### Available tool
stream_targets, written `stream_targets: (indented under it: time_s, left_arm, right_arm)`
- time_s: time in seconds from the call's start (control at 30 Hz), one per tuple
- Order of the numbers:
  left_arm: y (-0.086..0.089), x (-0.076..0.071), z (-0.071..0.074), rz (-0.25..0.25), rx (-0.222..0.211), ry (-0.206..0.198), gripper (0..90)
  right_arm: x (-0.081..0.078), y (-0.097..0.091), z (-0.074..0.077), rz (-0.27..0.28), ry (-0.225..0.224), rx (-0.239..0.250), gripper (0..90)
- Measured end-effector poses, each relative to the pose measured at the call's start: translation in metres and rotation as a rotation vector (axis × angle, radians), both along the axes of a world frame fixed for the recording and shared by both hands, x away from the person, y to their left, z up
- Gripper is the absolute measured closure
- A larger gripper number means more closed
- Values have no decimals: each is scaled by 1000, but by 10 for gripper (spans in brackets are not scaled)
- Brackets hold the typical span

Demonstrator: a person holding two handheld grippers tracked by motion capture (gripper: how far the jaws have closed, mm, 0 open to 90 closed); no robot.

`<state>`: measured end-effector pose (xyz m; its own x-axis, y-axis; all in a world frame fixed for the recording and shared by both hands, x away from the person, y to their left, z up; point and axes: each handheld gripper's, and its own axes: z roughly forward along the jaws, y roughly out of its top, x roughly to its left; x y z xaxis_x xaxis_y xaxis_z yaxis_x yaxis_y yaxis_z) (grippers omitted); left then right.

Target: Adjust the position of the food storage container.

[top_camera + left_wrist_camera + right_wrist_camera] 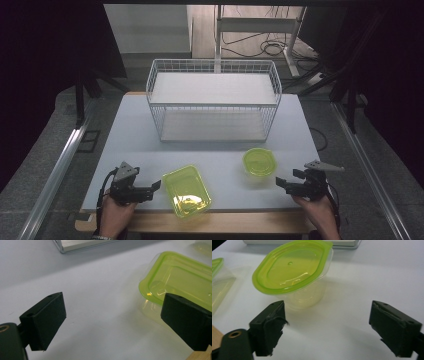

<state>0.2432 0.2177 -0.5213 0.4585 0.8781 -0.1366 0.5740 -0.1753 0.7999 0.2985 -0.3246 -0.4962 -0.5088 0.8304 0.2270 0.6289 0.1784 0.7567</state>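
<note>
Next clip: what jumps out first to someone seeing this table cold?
Two bright green-lidded plastic boxes on the pale table: a rectangular box at the near edge and a smaller rounded tub to its right. Behind them stands a white wire basket. The left tool sits open beside the rectangular box, and the right tool open just short of the rounded tub; neither touches anything.

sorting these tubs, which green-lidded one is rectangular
The rectangular container, at the table's near edge by the left gripper. The other, the round container, sits farther back toward the right gripper.
</note>
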Motion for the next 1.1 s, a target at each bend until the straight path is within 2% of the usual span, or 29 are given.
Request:
stream_targets:
  time_s: [0.1, 0.17, 0.23, 0.37, 0.53, 0.67, 0.73, 0.83, 0.87, 0.9, 0.97, 1.0, 1.1]
  left_arm:
    - [4, 0, 0, 7, -37, -8, 62]
    - [6, 0, -2, 8, -43, -17, 50]
    - [4, 2, -5, 2, -18, -27, 39]
    - [2, 3, -7, -9, 1, -24, 34]
    - [1, 4, -9, -16, 2, -20, 33]
    - [1, 4, -10, -13, 5, -14, 34]
    - [1, 5, -11, -18, 5, -3, 36]
    - [1, 5, -11, -19, 6, 0, 37]
    - [1, 5, -11, -18, 4, 0, 37]
    - [1, 5, -11, -18, 4, 0, 37]
    - [2, 5, -11, -18, -2, 0, 38]
    - [2, 5, -11, -17, -4, 2, 38]
    - [2, 5, -12, -19, -6, 5, 38]
  right_arm:
    - [0, 0, 1, 14, -4, 2, 193]
    - [0, 1, 2, 38, -6, -2, 238]
    - [0, 3, 1, 51, -5, -17, 280]
    - [0, 4, 0, 55, -3, -23, 320]
    - [0, 4, 2, 50, -11, -48, 420]
    - [0, 2, 3, 46, -10, -48, 477]
    - [-1, 3, 4, 43, -16, -69, 557]
    - [-1, 4, 5, 45, -16, -93, 601]
    - [-1, 4, 6, 56, -14, -111, 669]
    - [-1, 4, 6, 56, -14, -111, 669]
    - [-2, 5, 7, 66, -10, -122, 736]
    - [-2, 6, 9, 73, -18, -124, 802]
    - [-3, 8, 13, 80, -42, -133, 848]
